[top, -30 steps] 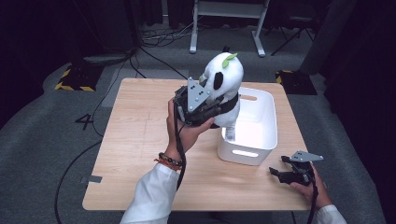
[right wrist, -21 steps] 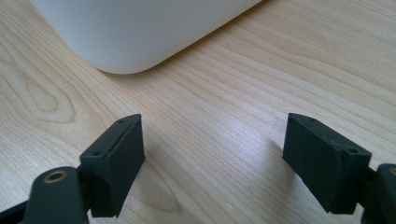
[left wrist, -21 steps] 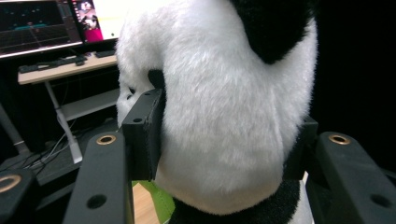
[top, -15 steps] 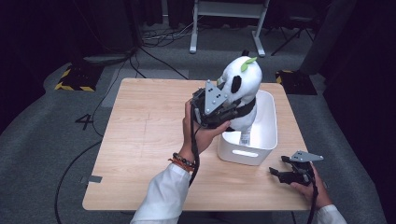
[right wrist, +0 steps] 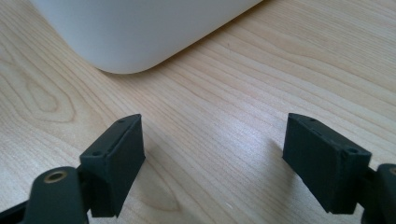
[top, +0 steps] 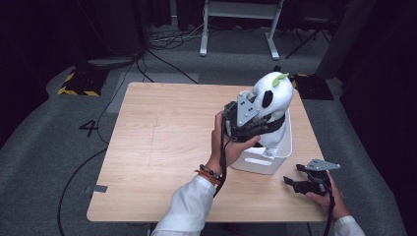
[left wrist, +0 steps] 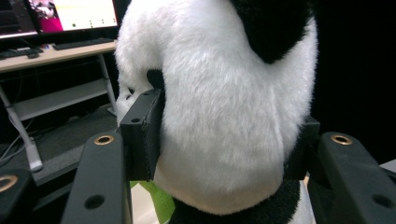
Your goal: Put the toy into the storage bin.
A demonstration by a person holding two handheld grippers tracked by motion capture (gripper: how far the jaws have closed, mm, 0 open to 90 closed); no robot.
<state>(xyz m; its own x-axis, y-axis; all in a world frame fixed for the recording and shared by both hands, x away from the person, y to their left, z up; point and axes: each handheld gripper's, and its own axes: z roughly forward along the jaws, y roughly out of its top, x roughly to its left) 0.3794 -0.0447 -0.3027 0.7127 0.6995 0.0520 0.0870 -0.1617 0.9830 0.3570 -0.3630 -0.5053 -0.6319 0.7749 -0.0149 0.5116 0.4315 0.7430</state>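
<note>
- The plush panda (top: 273,93) sat upright over the white bin (top: 282,147) at the right side of the table (top: 162,147), its lower body apparently inside the bin, though the gripper in front hid where it rested.
- A green leaf (top: 281,78) stuck up from the top of its white head.
- In the left gripper view the panda (left wrist: 224,116) bulged between the two black jaws, both pads pressed into the white fur on either side, with a black ear above and a black collar band below.
- The left gripper (top: 248,123) pinched the toy from the side facing the person, jaws partly spread around its body; the grey plate on top faced the camera.
- The left hand (top: 231,142) wrapped the gripper's handle from below, and a white sleeve (top: 184,209) and wrist beads led down to the table's near edge.
- The right gripper (top: 295,182) lay low over the table's near right corner, just beside the bin and apart from it.
- In the right gripper view its jaws stood wide apart with nothing between them, bare wood under them and the bin's rounded corner (right wrist: 135,32) ahead.
</note>
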